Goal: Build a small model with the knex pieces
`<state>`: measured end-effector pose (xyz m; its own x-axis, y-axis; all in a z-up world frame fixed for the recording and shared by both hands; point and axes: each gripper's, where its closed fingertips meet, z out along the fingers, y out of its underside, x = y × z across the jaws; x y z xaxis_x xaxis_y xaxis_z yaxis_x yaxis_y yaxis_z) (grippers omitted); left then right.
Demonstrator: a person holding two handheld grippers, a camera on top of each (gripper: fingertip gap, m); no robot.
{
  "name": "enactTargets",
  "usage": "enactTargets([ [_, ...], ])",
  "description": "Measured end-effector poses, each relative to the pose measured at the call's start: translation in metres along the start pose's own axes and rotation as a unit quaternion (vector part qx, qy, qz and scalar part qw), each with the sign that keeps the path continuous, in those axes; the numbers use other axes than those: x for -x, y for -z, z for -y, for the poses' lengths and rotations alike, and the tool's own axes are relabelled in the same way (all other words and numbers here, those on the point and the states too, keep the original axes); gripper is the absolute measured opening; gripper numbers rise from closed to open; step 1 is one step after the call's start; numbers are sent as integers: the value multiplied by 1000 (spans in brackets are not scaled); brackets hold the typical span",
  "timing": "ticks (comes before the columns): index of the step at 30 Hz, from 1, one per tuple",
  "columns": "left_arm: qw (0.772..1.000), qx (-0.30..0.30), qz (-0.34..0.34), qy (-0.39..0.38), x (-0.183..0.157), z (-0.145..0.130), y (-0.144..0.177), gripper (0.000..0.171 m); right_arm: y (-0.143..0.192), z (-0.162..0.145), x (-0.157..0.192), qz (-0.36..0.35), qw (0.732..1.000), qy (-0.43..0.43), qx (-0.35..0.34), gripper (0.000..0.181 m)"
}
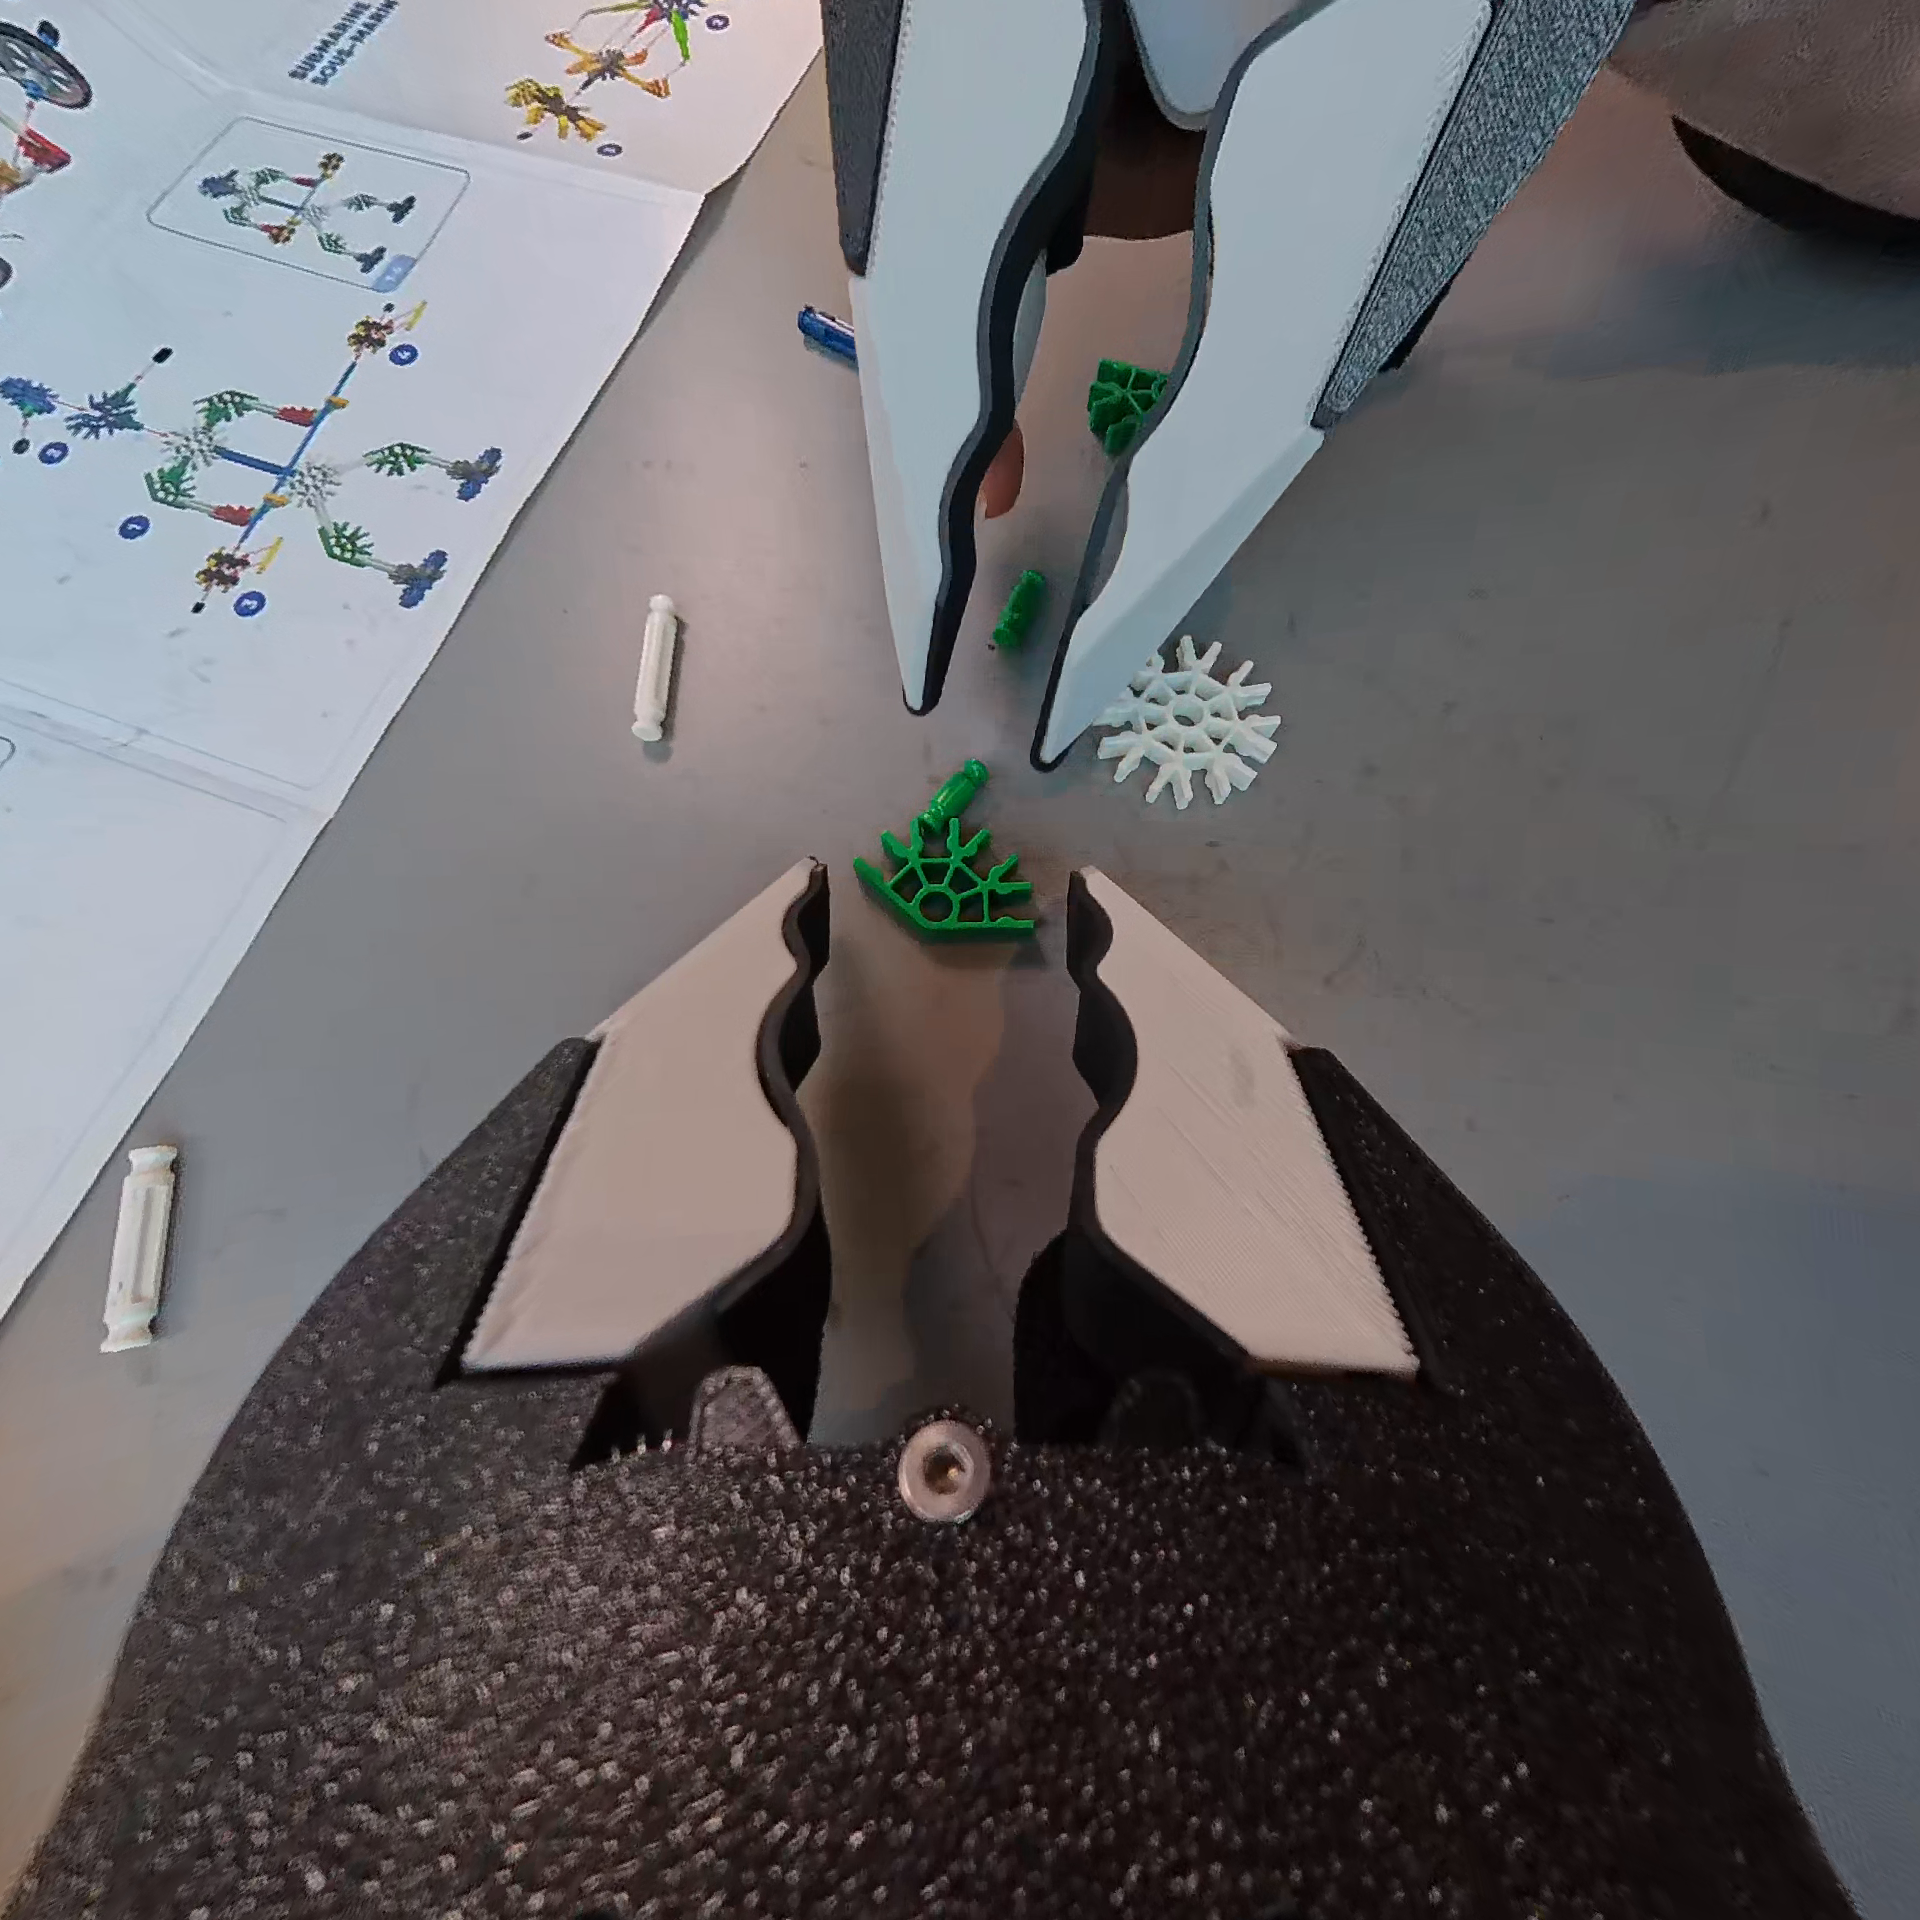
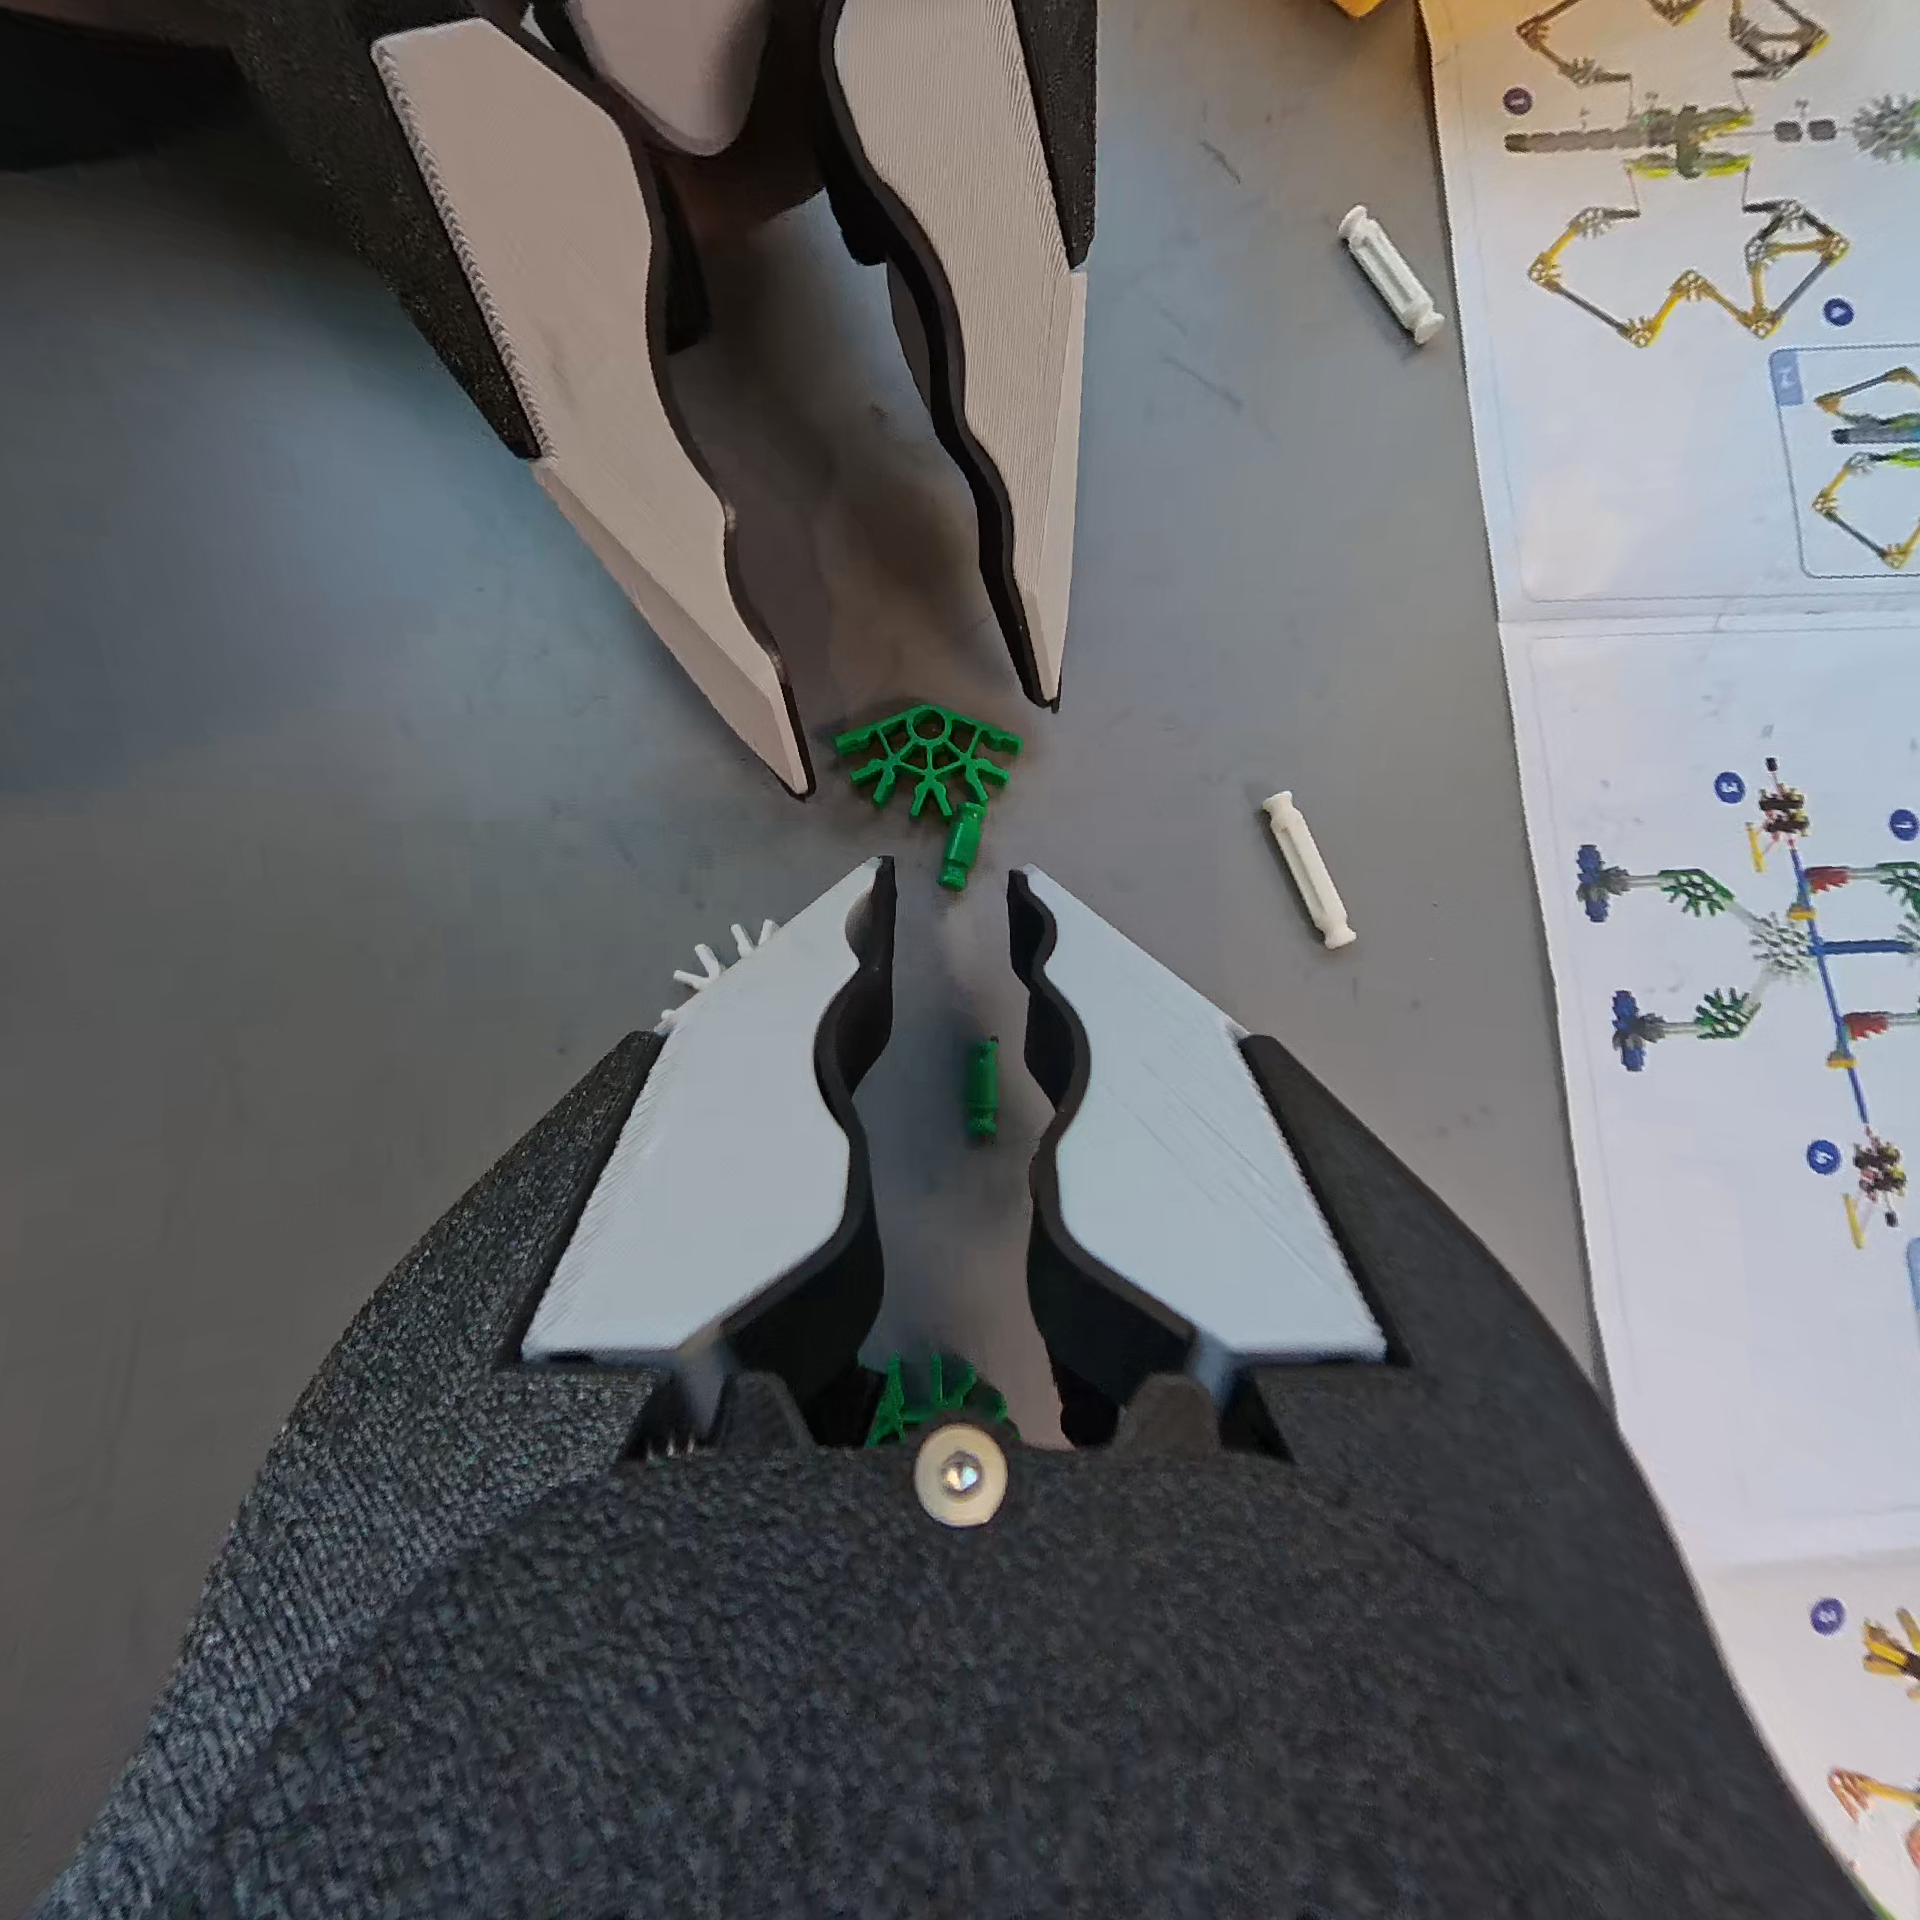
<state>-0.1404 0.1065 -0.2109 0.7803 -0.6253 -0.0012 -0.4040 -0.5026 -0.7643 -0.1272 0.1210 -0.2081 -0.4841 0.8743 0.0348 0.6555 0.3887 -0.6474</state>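
Jaws apart, tip-to-tip over green connector [image 1: 948, 894]

Between the facing fingers [image 1: 1148, 1049] lie a green connector [image 1: 951, 894] and green rod [image 1: 956, 795]; bare desk [image 2: 260, 727] opens beyond the white connector [image 1: 1190, 722]; the instruction sheet [image 1: 260, 436] bounds the opposite side.

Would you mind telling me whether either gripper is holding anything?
Nothing is held: left gripper and right gripper are both open above the green fan-shaped connector.

Your grey table [image 1: 1558, 1039] carries green connectors [image 1: 948, 894], green rods [image 1: 1018, 611], white rods [image 1: 656, 667], a white snowflake connector [image 1: 1190, 724] and an instruction sheet [image 1: 260, 416]
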Motion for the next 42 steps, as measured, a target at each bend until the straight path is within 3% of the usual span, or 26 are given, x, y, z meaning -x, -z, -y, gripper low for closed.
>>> enactTargets([
  [4,1000,8,0,-5,-1,-2,-3,44,-8,1,0,7,1000,-14,13,19],
  [7,1000,15,-3,-13,-3,-4,-4,36,-11,-1,-1,7,1000,-8,23,5],
  [13,999,30,-4,8,-9,-6,-4,28,1,-1,5,17,1000,3,7,4],
  [21,995,62,-33,73,-29,-5,0,43,7,-5,17,38,999,15,-8,4],
  [30,993,62,-71,74,-33,-10,7,33,1,2,18,51,998,33,-9,4],
  [42,992,57,-81,73,-36,-9,6,33,-6,-6,21,71,994,72,27,6],
])
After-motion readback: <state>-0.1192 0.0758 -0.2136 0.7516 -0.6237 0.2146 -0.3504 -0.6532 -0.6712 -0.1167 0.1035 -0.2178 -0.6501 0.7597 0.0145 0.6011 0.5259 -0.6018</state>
